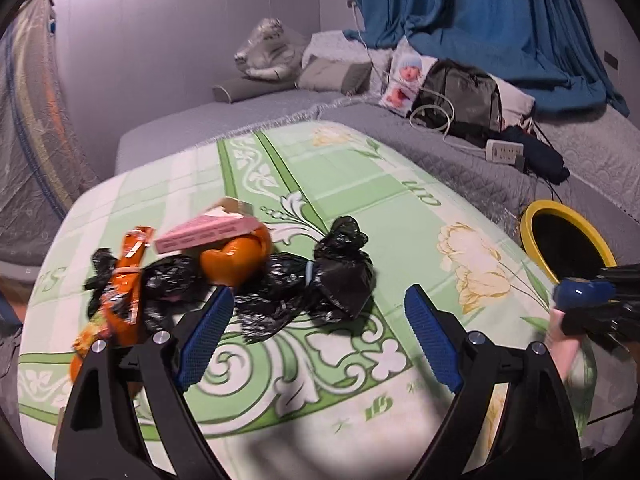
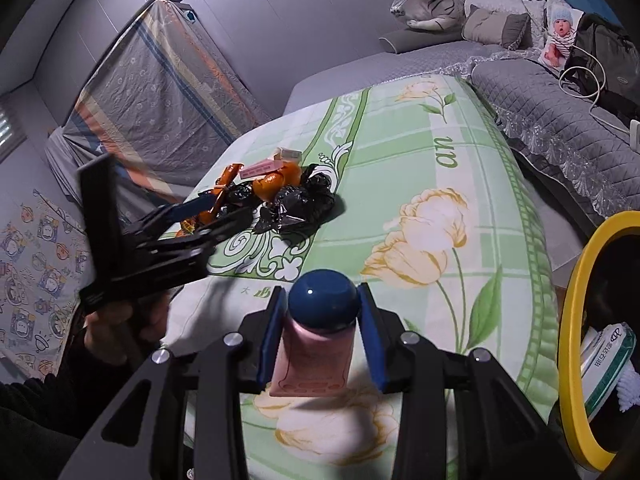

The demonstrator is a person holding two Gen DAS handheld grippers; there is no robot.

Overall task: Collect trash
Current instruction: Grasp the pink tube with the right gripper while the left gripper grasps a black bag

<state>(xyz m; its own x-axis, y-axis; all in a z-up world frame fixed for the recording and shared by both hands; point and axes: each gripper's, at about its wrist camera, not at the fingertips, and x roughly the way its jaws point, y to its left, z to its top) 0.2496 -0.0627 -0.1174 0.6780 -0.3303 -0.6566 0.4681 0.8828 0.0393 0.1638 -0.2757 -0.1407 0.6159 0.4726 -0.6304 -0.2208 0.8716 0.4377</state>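
While the right gripper (image 2: 323, 334) clamps the pink tube (image 2: 314, 354) near the yellow bin (image 2: 573, 320) at three o'clock, the left gripper (image 1: 318, 326) hangs wide open, empty, needing to descend on the black bag (image 1: 320, 280).

Counted on the bed: two black bags (image 1: 340, 276), one pink box (image 1: 208, 234), one orange wrapper (image 1: 128, 280), one pink tube (image 2: 316, 344), one yellow bin (image 1: 568, 240).
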